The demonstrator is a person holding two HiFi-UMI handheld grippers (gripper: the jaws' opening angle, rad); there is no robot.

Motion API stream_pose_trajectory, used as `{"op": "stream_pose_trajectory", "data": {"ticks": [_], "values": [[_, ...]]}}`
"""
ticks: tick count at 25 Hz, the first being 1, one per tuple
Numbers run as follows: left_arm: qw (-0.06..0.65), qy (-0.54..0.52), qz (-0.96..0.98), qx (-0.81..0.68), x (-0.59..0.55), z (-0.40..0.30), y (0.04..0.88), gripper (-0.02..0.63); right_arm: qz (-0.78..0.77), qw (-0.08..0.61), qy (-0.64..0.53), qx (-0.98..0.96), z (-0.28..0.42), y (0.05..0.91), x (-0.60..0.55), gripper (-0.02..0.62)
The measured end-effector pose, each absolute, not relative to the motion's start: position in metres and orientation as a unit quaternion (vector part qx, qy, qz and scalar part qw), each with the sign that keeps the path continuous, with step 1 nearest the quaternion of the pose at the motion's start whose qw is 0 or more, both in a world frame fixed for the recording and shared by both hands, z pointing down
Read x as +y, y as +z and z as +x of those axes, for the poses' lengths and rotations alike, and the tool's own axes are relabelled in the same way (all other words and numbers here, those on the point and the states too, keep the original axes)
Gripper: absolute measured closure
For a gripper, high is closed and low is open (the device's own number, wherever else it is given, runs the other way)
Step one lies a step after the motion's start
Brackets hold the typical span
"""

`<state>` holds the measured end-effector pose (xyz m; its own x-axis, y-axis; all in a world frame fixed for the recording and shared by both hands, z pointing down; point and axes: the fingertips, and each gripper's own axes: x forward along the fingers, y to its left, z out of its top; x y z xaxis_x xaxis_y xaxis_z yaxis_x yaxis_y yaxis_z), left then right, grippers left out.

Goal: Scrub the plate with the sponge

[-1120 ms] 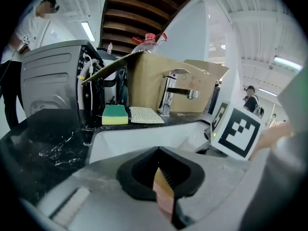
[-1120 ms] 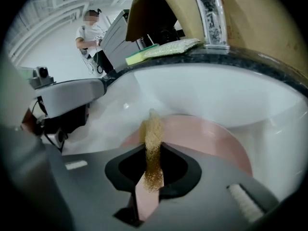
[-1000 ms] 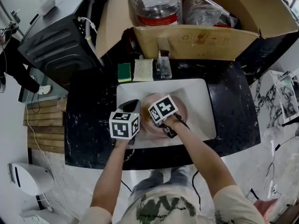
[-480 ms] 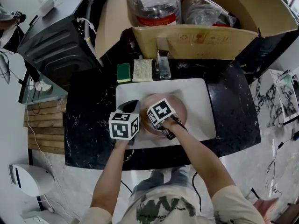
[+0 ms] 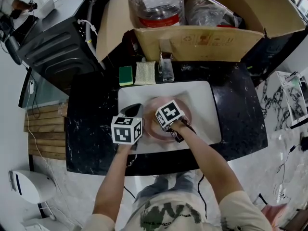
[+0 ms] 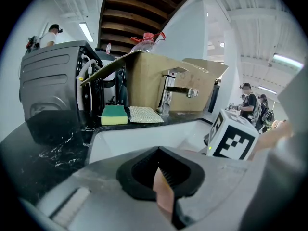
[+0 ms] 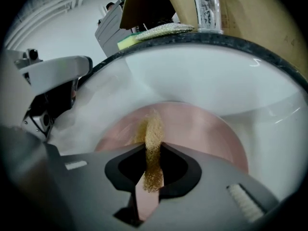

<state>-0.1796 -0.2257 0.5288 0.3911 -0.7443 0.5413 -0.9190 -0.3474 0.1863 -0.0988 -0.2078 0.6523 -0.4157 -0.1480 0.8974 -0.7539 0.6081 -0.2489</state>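
A pink plate (image 5: 185,112) lies in the white sink (image 5: 207,105). My left gripper (image 5: 138,111) is shut on the plate's left rim; in the left gripper view the pink edge (image 6: 163,195) sits pinched in the left gripper (image 6: 162,186). My right gripper (image 5: 162,109) is over the plate's middle, its jaws hidden under its marker cube. In the right gripper view the right gripper (image 7: 151,170) is shut on a thin yellow-brown sponge (image 7: 153,141), whose tip rests on the plate (image 7: 202,129).
A green-and-yellow sponge (image 5: 126,74) and a mesh pad (image 5: 145,72) lie on the black counter behind the sink, beside the faucet (image 5: 166,66). A cardboard box (image 5: 202,37) with a big water bottle (image 5: 155,4) stands behind. A black appliance (image 5: 57,42) is at far left.
The right gripper with the sponge slid a little left over the plate, then back right. The left gripper has kept its hold on the rim.
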Motion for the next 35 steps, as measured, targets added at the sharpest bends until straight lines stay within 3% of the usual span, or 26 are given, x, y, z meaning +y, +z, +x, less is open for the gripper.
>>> {"op": "stream_pose_trajectory", "data": {"ticks": [35], "values": [[0.236, 0.184, 0.800, -0.520, -0.226, -0.180, 0.529, 0.601, 0.379, 0.531, 0.298, -0.697, 0.010, 0.655, -0.234, 0.534]]}}
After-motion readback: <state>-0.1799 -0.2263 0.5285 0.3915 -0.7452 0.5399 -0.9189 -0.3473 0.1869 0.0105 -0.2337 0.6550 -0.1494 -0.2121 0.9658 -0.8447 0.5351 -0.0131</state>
